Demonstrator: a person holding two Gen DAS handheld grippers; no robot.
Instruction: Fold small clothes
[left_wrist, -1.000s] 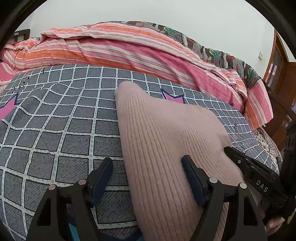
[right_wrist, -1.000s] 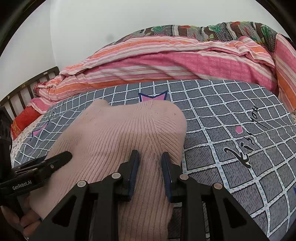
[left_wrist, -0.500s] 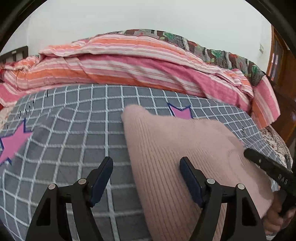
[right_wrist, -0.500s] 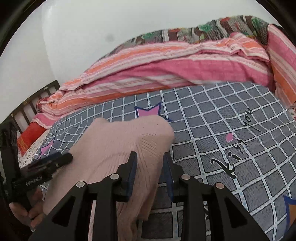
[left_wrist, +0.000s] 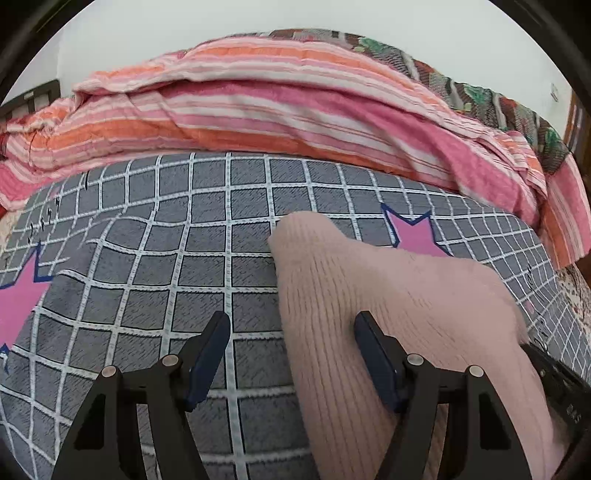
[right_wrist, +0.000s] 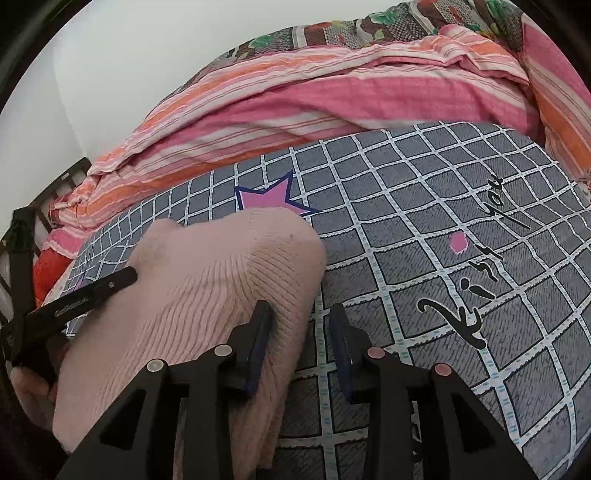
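A pale pink ribbed knit garment (left_wrist: 388, 314) lies folded on the grey checked bedspread (left_wrist: 147, 258); it also shows in the right wrist view (right_wrist: 207, 295). My left gripper (left_wrist: 291, 350) is open, its jaws astride the garment's left edge. My right gripper (right_wrist: 301, 332) is open, the jaws astride the garment's right edge, with nothing held between them. The left gripper's finger (right_wrist: 92, 291) shows in the right wrist view resting on the garment's far side.
A pink and orange striped quilt (left_wrist: 277, 110) is heaped along the back of the bed. A floral blanket (right_wrist: 369, 26) lies behind it. A dark headboard (right_wrist: 55, 184) stands at the left. A wooden door (left_wrist: 576, 122) is at the far right.
My right gripper has opened and let go of the garment's edge. Both grippers have drawn back and lifted, so the garment sits farther off and more bedspread shows.
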